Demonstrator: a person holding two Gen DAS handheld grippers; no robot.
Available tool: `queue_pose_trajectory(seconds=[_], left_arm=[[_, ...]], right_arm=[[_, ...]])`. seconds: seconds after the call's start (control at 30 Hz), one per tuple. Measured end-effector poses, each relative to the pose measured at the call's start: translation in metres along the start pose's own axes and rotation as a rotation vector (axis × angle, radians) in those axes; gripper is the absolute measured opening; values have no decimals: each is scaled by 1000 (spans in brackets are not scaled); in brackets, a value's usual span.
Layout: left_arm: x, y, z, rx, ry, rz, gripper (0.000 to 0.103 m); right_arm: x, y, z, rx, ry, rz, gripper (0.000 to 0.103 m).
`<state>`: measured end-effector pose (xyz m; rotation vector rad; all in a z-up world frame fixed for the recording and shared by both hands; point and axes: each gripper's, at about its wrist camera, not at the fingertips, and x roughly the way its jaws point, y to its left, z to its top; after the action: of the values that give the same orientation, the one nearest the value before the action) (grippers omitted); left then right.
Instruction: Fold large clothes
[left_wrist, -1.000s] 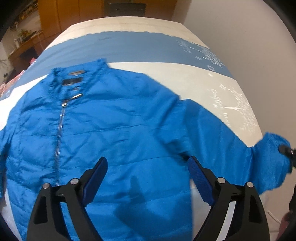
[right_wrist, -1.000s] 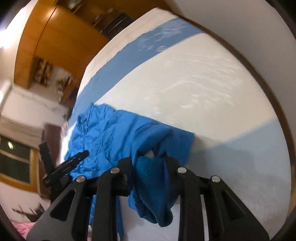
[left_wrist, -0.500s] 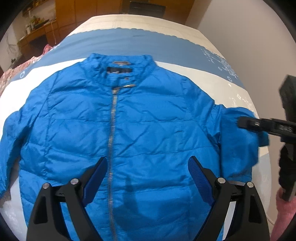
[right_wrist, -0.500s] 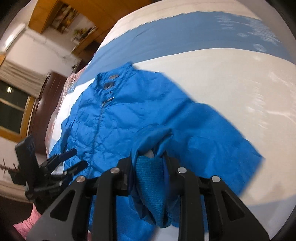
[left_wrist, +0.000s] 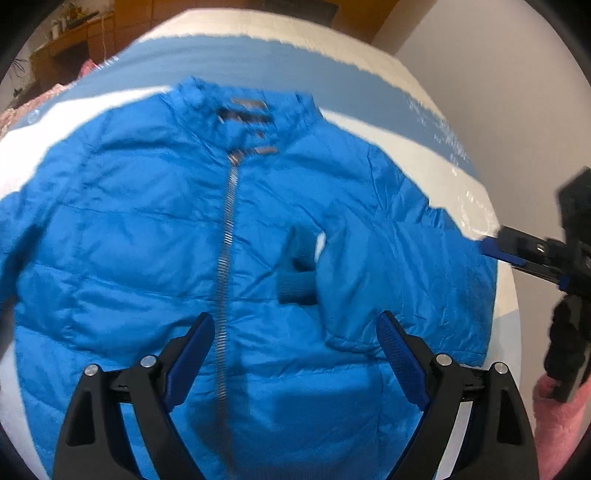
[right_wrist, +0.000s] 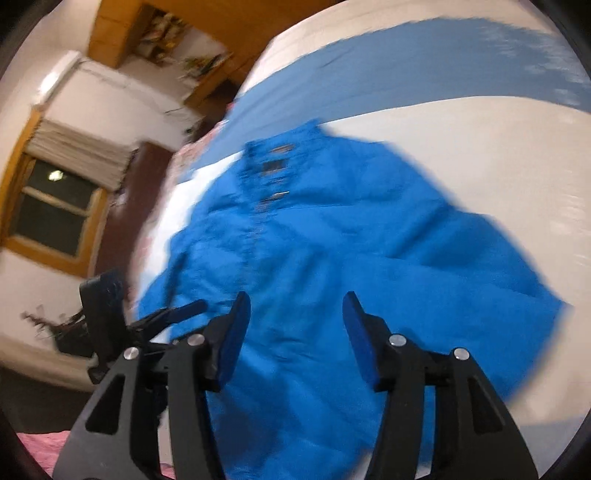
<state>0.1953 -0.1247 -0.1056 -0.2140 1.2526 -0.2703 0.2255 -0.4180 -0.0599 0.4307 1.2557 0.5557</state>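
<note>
A bright blue zipped puffer jacket (left_wrist: 155, 236) lies front-up on the bed, collar at the far side. Its right sleeve (left_wrist: 373, 266) is folded across the chest, with the ribbed cuff (left_wrist: 295, 284) near the zipper. My left gripper (left_wrist: 295, 339) is open and empty above the lower front of the jacket. My right gripper (right_wrist: 293, 332) is open and empty above the jacket (right_wrist: 332, 258); it also shows at the right edge of the left wrist view (left_wrist: 524, 254). The left gripper shows at the lower left of the right wrist view (right_wrist: 173, 314).
The bed cover (left_wrist: 436, 173) is white with blue-grey bands (right_wrist: 406, 55). A pale wall (left_wrist: 498, 74) runs close along the bed's right side. Wooden furniture (left_wrist: 74, 40) stands beyond the bed's far end. A window (right_wrist: 55, 206) is on the left wall.
My right gripper carried the sleeve cuff over the jacket's chest, opened and let it go, then drew back to the right. The left gripper stayed open above the jacket's lower front.
</note>
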Motion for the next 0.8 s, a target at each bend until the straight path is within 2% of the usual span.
queue_pose_trajectory(seconds=[0.1, 0.17, 0.2, 0.27, 0.3, 0.4, 0.5, 0.63, 0.73, 0.8], left_arm=[[26, -13, 5, -13, 65, -56, 89], [38, -23, 6, -2, 87, -58, 88], [45, -29, 7, 4, 96, -53, 84], [54, -39, 10, 23, 98, -5, 66], [56, -41, 11, 19, 108, -4, 43], [54, -43, 13, -11, 103, -52, 19], [35, -45, 12, -4, 47, -67, 14], [-7, -24, 16, -43, -63, -82, 14], [-38, 5, 19, -72, -145, -42, 14], [-54, 25, 20, -87, -190, 22, 14]], right_arm=[[-18, -27, -15, 45, -35, -100, 53], [-25, -43, -23, 81, -47, -127, 53], [-30, -51, -28, 103, -56, -138, 53], [-33, -62, -33, 130, -65, -151, 53], [-36, -68, -36, 147, -71, -159, 53], [-36, -77, -41, 168, -77, -177, 53], [-31, -78, -41, 171, -76, -189, 53], [-26, -73, -37, 164, -85, -144, 53], [-20, -62, -32, 132, -78, -107, 53], [-14, -53, -29, 105, -71, -91, 53]])
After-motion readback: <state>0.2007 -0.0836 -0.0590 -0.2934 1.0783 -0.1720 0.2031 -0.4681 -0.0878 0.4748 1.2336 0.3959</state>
